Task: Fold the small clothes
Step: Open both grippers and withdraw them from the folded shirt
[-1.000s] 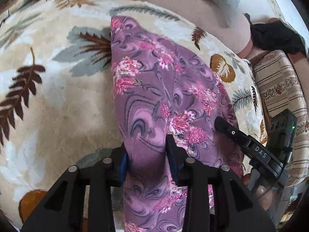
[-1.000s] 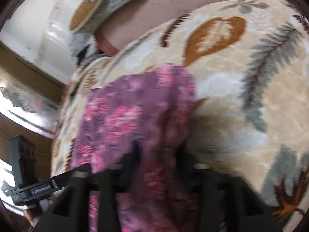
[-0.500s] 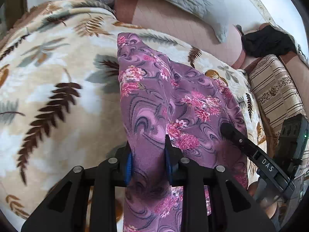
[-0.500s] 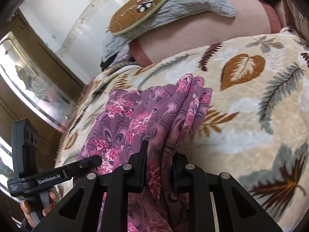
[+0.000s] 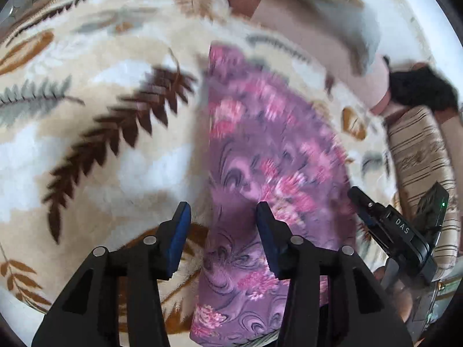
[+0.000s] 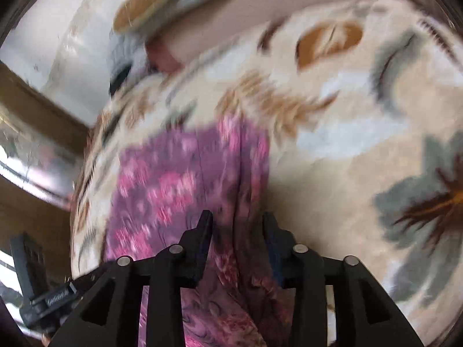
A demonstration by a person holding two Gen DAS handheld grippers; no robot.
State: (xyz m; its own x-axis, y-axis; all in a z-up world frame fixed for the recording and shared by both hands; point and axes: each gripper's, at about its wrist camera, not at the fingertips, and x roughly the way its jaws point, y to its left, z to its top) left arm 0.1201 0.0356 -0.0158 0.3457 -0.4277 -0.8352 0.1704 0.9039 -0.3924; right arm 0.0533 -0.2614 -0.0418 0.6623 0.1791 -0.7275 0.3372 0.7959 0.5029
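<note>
A purple garment with pink flowers (image 5: 260, 156) lies folded in a long strip on a cream leaf-print blanket (image 5: 95, 173). My left gripper (image 5: 222, 217) is open, its blue-padded jaws spread over the garment's left edge. The garment also shows in the right wrist view (image 6: 179, 179), bunched in folds along its right edge. My right gripper (image 6: 237, 222) is open, its jaws on either side of those folds. The right gripper also appears in the left wrist view (image 5: 385, 225) at the garment's right side. Both views are motion-blurred.
A pink bolster (image 5: 318, 46) and a grey pillow (image 6: 179, 3) lie at the far end of the bed. A black cloth (image 5: 419, 89) and a striped cushion (image 5: 422, 156) sit at the right. A wooden frame and mirror (image 6: 31, 144) stand at the left.
Both grippers have opened and let go of the garment, which now lies on the blanket. Both cameras have shifted and blurred.
</note>
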